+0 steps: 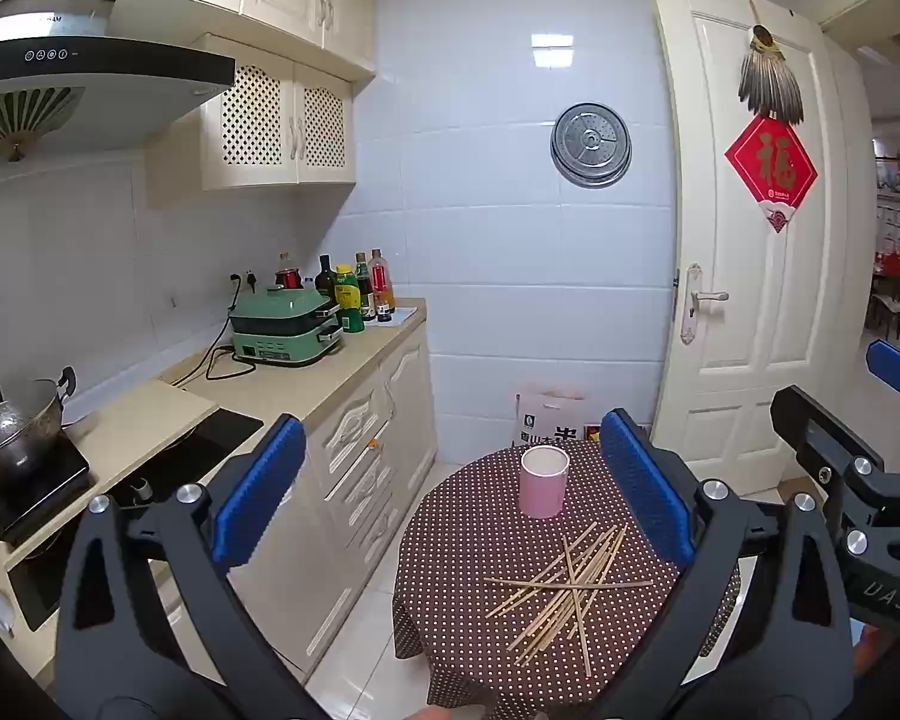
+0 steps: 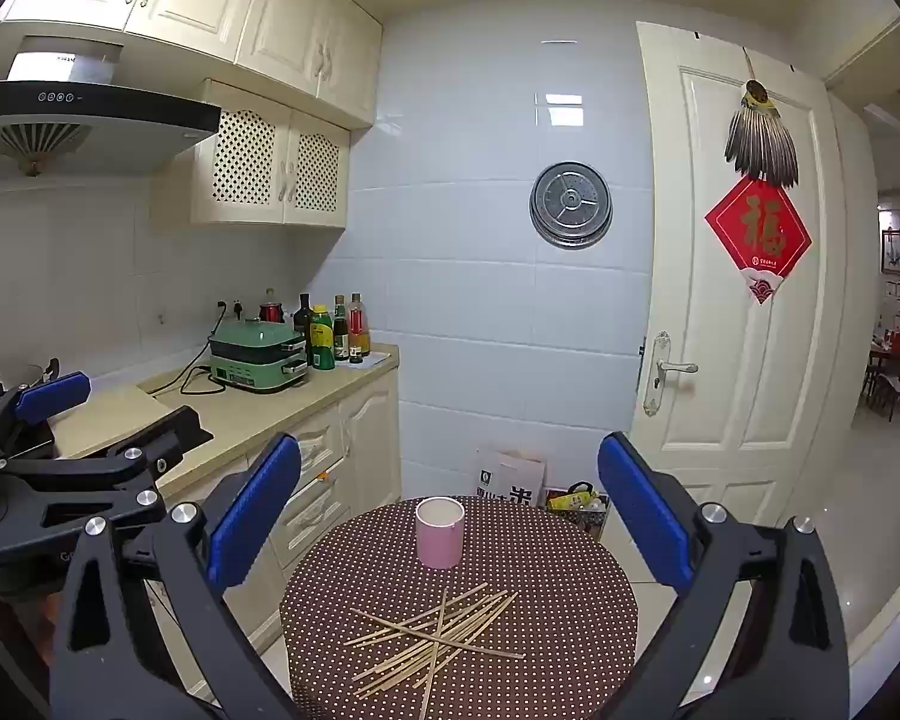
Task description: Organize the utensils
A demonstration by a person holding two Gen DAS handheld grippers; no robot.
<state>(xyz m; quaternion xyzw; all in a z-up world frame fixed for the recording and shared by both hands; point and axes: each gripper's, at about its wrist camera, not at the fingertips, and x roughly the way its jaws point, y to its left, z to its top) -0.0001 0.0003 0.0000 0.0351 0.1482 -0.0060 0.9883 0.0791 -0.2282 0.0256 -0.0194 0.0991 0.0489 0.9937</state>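
Note:
Several wooden chopsticks (image 1: 564,585) (image 2: 435,639) lie scattered in a loose pile on a round table under a brown polka-dot cloth (image 1: 468,540) (image 2: 540,600). An empty pink cup (image 1: 543,481) (image 2: 439,532) stands upright just beyond them. My left gripper (image 1: 453,489) hangs open above the table's near left side, nothing between its blue pads (image 1: 258,492). My right gripper (image 2: 450,516) is open too, held back from the table, with cup and chopsticks framed between its fingers. Each gripper shows at the edge of the other's view.
A kitchen counter (image 1: 282,384) runs along the left with a green appliance (image 1: 282,324), bottles (image 1: 360,288) and a pot (image 1: 18,426) on a hob. A white door (image 1: 750,240) stands at the right. Bags (image 2: 510,474) sit on the floor behind the table.

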